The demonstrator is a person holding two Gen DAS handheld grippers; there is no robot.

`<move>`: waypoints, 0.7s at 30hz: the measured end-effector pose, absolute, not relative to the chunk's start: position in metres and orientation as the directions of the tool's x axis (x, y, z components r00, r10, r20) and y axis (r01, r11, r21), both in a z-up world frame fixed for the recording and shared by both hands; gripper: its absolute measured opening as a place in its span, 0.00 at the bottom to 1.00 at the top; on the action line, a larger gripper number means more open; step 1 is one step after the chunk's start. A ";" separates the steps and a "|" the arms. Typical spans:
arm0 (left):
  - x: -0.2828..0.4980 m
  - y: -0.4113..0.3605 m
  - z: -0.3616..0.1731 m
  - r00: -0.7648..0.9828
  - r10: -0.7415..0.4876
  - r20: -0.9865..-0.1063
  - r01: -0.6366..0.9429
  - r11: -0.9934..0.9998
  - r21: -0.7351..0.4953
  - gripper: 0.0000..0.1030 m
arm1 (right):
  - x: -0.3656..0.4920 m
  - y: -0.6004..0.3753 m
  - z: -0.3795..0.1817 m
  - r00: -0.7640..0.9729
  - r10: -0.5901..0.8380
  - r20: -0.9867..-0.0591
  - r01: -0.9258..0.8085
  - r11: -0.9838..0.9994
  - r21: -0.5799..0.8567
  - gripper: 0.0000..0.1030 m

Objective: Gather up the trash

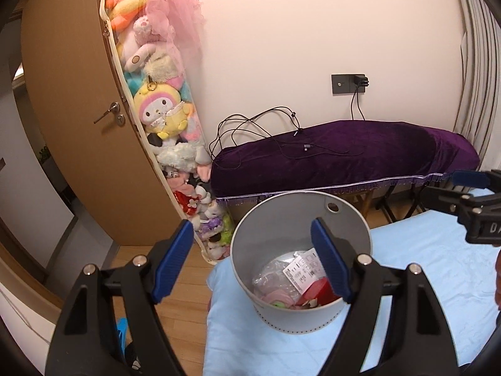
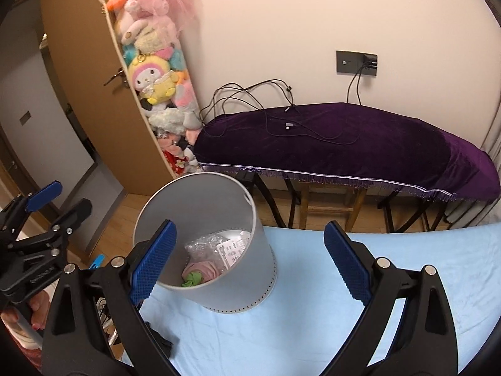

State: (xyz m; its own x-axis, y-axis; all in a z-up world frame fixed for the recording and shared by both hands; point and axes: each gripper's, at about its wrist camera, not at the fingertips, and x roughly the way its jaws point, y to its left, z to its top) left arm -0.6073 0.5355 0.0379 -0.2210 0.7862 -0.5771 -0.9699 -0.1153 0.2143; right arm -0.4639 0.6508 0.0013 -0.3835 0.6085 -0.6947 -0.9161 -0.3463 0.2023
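Round grey metal bin (image 1: 300,316) stands upright on light blue bed sheet (image 1: 422,269), near bed's corner. Inside bin: clear crinkly plastic bag (image 2: 203,244), white paper label (image 1: 302,271), pink cloth (image 2: 203,269), green scrap (image 2: 192,279), red box (image 1: 319,291). Left claw (image 1: 252,260) wide apart, holds nothing, one blue pad over bin's mouth. Right claw (image 2: 250,261) wide apart too, empty, bin between its fingers, not touching. Behind: long purple velvet cover (image 2: 344,144) with black cables (image 2: 269,103), tall see-through bag of plush toys (image 1: 162,119) by brown door (image 1: 69,94).

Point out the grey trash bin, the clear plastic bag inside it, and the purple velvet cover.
grey trash bin (image 2: 250,269): right wrist view, outer wall.
clear plastic bag (image 2: 203,242): right wrist view, crinkled top.
purple velvet cover (image 1: 344,150): left wrist view, top surface.
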 end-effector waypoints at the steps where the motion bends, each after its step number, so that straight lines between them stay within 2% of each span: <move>1: -0.607 0.532 0.036 -0.219 0.786 -0.578 -0.971 -0.116 0.210 0.75 | -0.465 0.647 0.001 -0.390 0.606 -0.694 -0.912 -0.359 0.199 0.89; 10: -0.603 0.519 0.017 -0.217 0.770 -0.600 -0.972 -0.117 0.202 0.75 | -0.489 0.612 -0.006 -0.375 0.596 -0.710 -0.889 -0.449 0.092 0.89; 21: -0.590 0.527 0.021 -0.202 0.780 -0.592 -0.975 -0.103 0.198 0.75 | -0.485 0.595 -0.004 -0.342 0.629 -0.698 -0.896 -0.441 0.041 0.89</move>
